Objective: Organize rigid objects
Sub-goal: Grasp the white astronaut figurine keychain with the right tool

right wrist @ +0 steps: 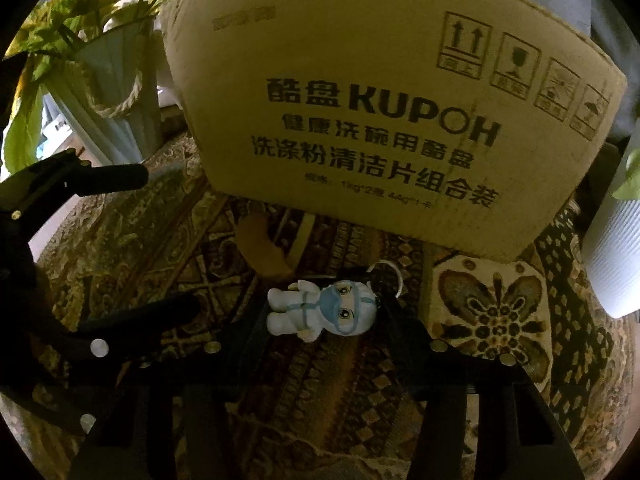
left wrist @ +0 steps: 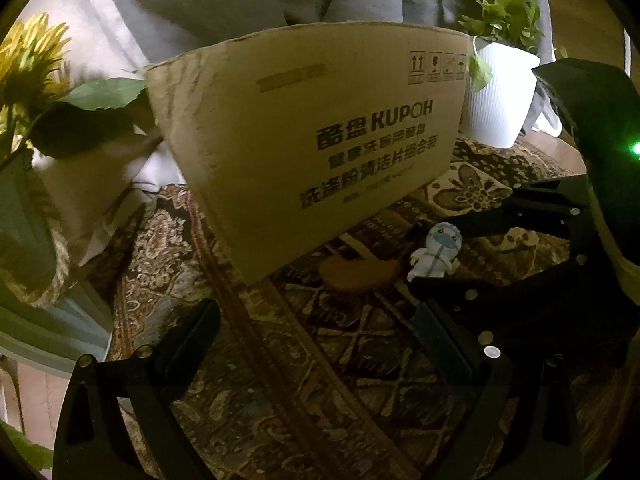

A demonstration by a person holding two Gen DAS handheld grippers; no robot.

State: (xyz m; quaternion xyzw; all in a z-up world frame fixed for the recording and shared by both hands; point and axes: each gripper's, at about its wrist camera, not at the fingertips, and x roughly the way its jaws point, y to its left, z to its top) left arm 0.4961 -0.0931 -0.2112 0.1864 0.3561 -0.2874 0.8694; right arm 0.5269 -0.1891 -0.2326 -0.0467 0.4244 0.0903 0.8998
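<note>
- Left gripper (left wrist: 316, 320) is hovering over the rug (left wrist: 248, 380), jaws spread wide, grasping nothing.
- Box (right wrist: 380, 120) is standing on the rug, behind the figurine.
- Right gripper (right wrist: 320, 312) is clenching on the figurine (right wrist: 320, 312), which is lying on its side before the box.

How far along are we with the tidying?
Done: nothing visibly; the box interior is hidden. In hand: right tongs bracket the figurine on the cloth, grip unclear. Remaining: lift it, then the brown piece beside it; left tongs open, empty.
</note>
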